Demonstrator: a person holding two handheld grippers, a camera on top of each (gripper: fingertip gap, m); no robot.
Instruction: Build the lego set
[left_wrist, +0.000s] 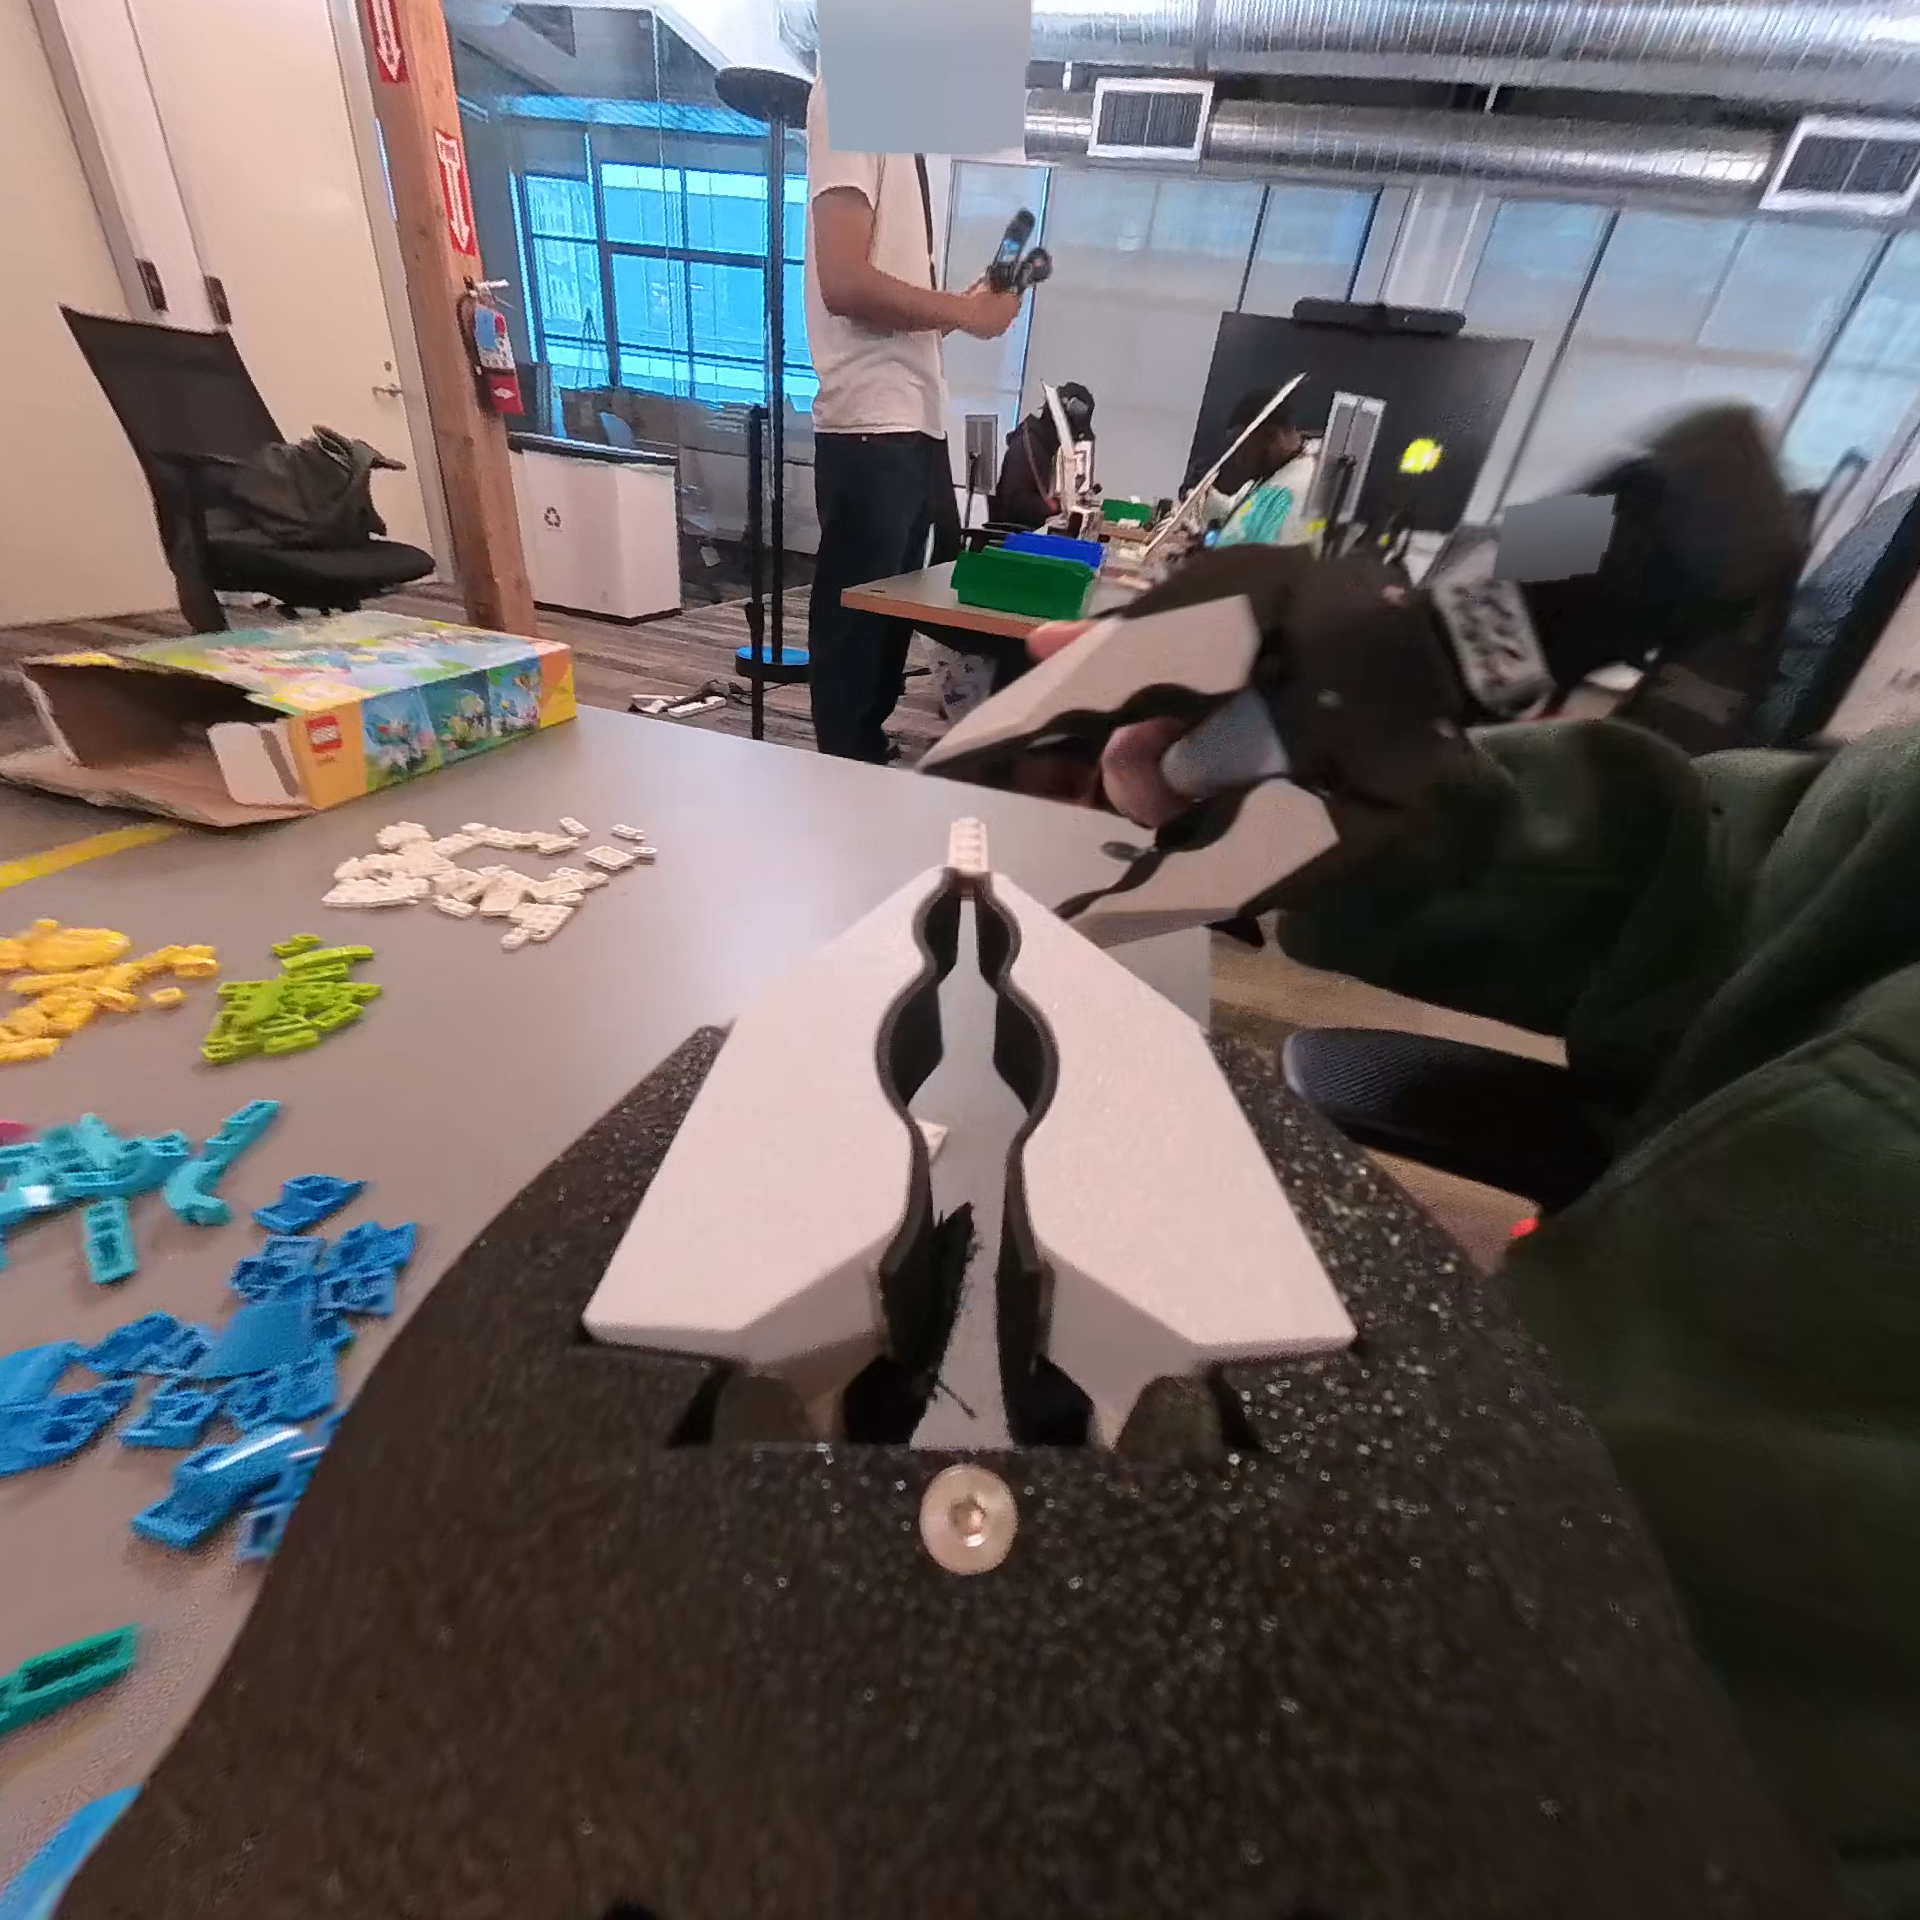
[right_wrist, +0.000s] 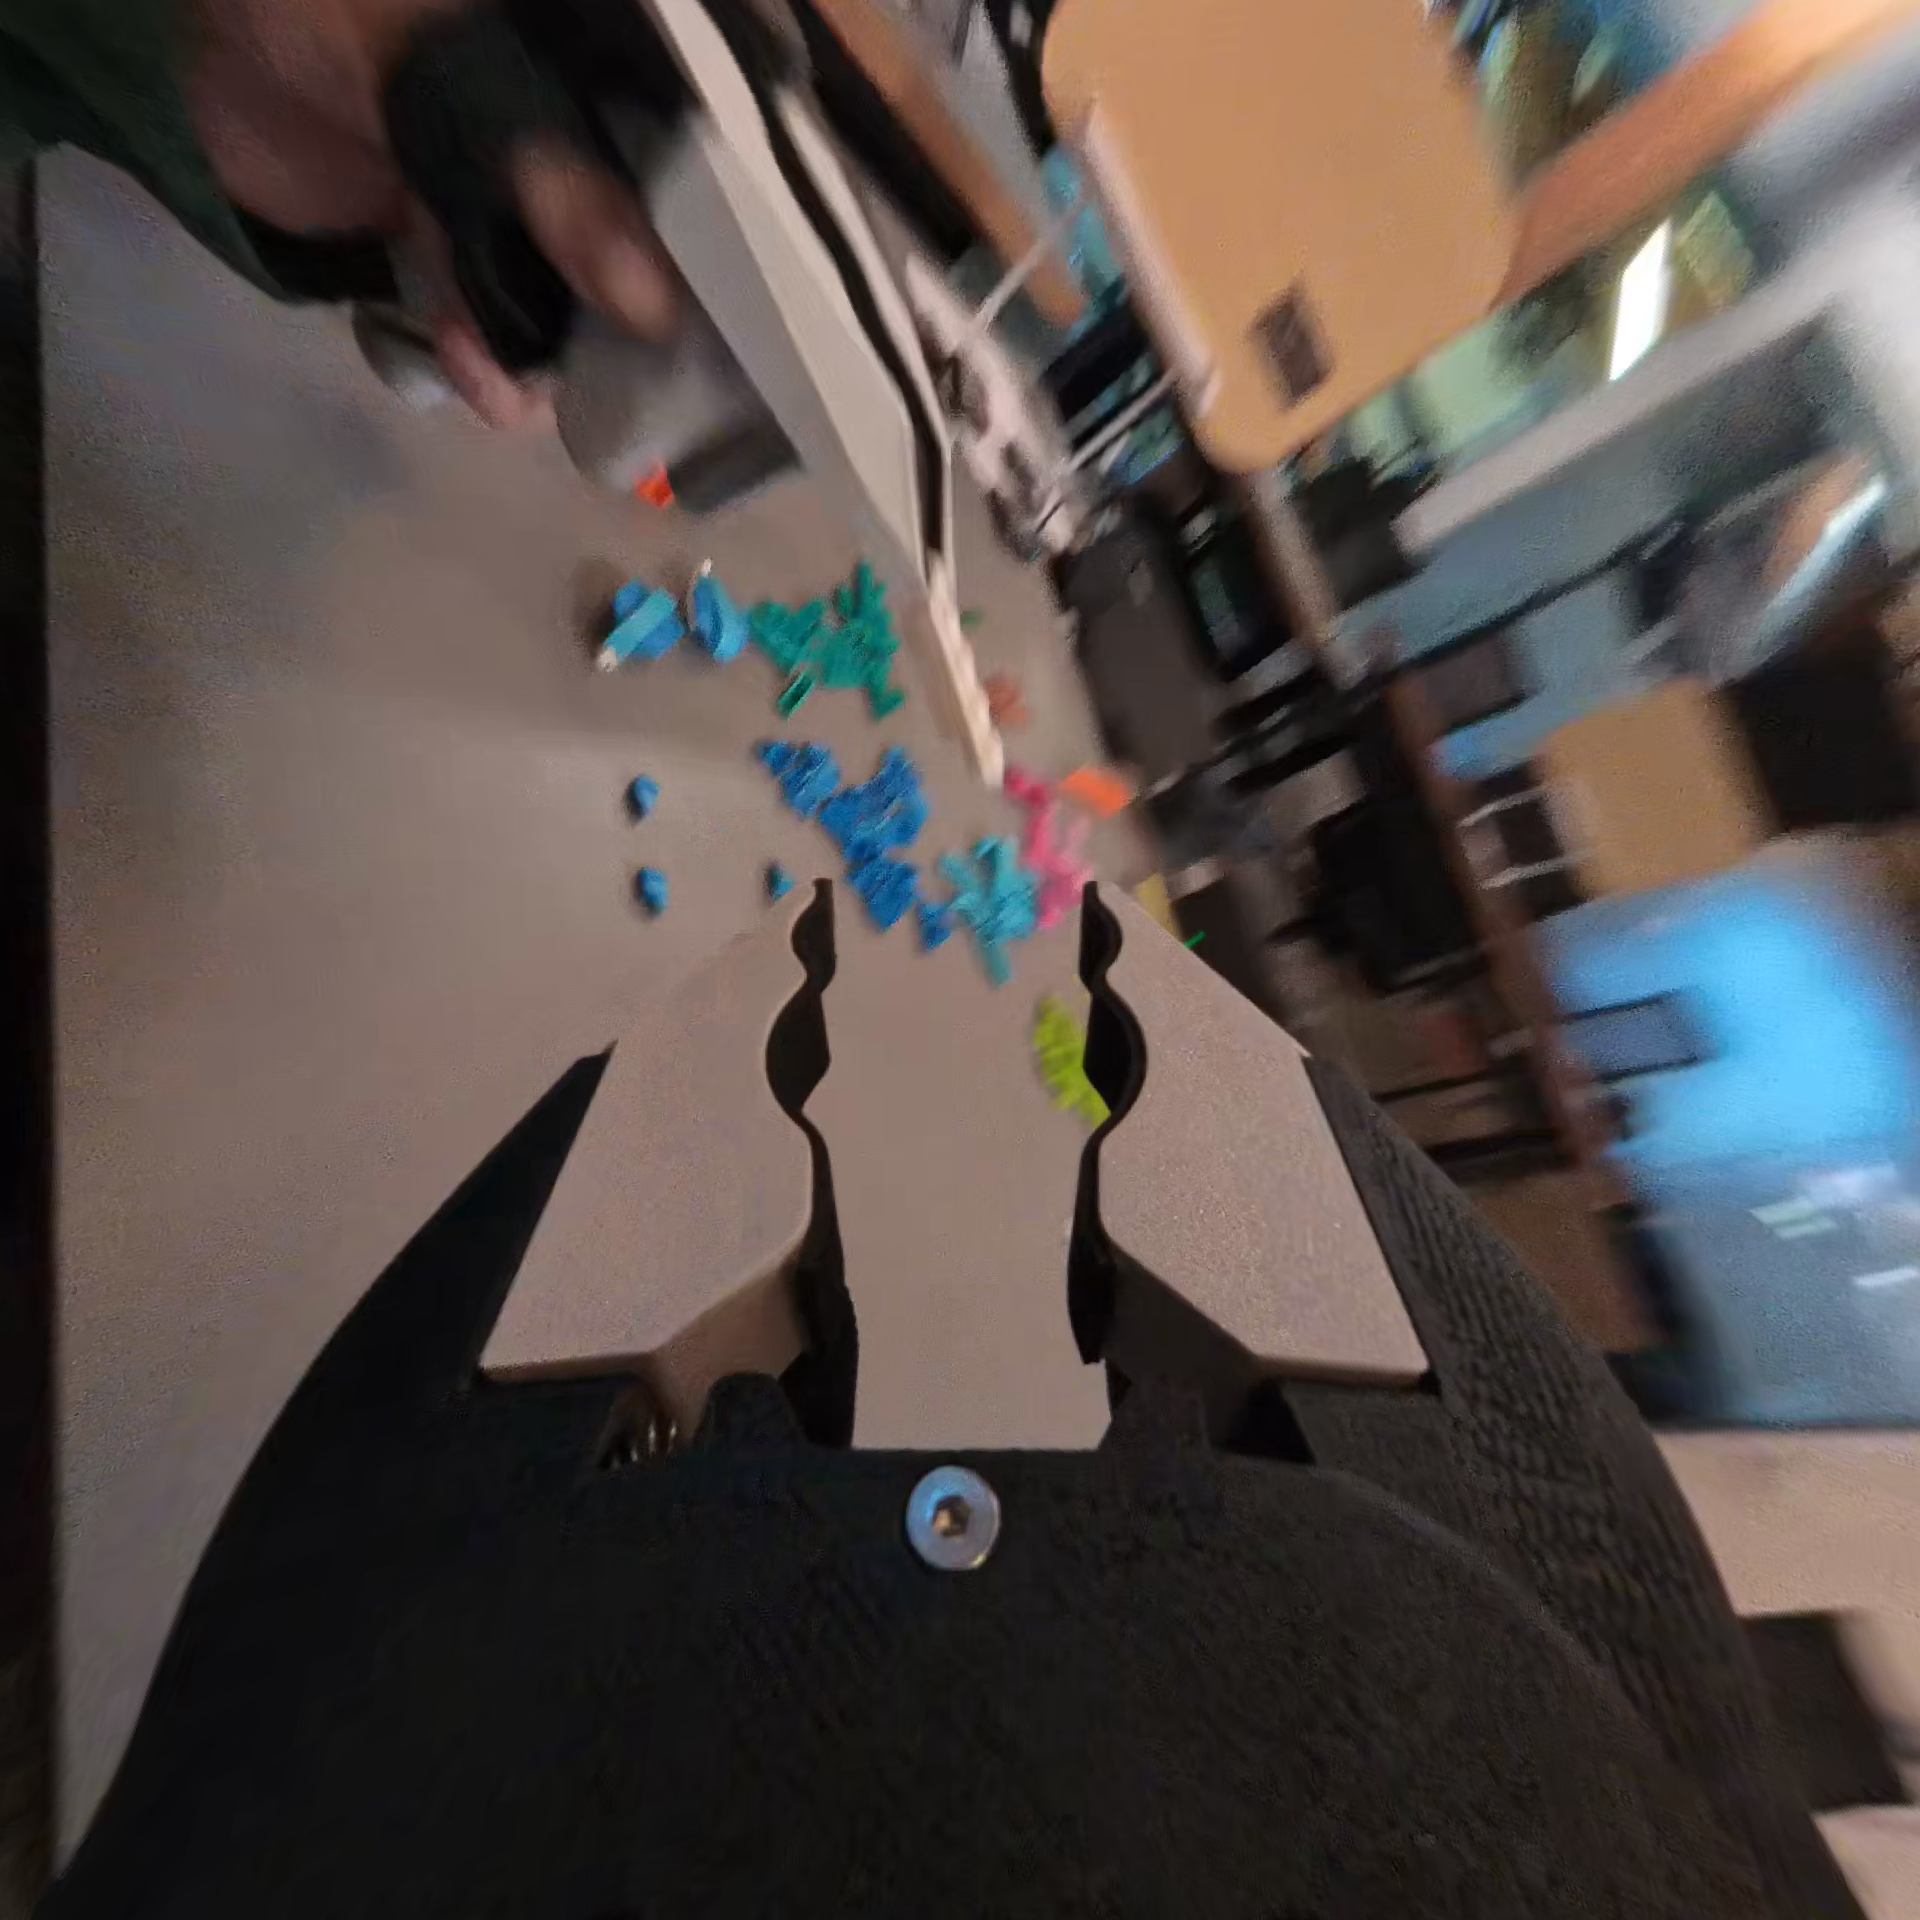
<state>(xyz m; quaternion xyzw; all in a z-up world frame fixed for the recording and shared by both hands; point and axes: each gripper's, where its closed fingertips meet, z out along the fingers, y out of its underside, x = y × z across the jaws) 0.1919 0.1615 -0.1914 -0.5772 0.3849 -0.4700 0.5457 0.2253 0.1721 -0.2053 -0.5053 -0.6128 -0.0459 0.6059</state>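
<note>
Two grippers show, one per hand. The left gripper (left_wrist: 968, 883) is clenched on a small white studded plate (left_wrist: 968, 844), which juts out past its white fingertips (left_wrist: 940, 896) above the grey table (left_wrist: 727, 831). The right gripper (right_wrist: 954, 902) stands released, its jaws wide apart with nothing between them; in the left wrist view it hangs to the right and above the held plate, motion-blurred, with a hand (left_wrist: 1127, 758) wrapped round its handle. Sorted heaps of loose pieces lie on the table to the left: a white pile (left_wrist: 488, 878) farthest back, a yellow pile (left_wrist: 83, 982) and a lime-green pile (left_wrist: 286, 1003) nearer, then turquoise pieces (left_wrist: 114, 1174) and blue pieces (left_wrist: 218, 1351) closest to the camera. An opened lego box (left_wrist: 343, 707) lies on its side beyond the white pile. The right wrist view is tilted and heavily smeared, yet it shows the blue pieces (right_wrist: 862, 821), teal pieces (right_wrist: 842, 639) and pink pieces (right_wrist: 1049, 842) spread ahead of the open tips. A person in a white shirt (left_wrist: 873, 312) stands well behind the table, near a black office chair (left_wrist: 239, 478).
</note>
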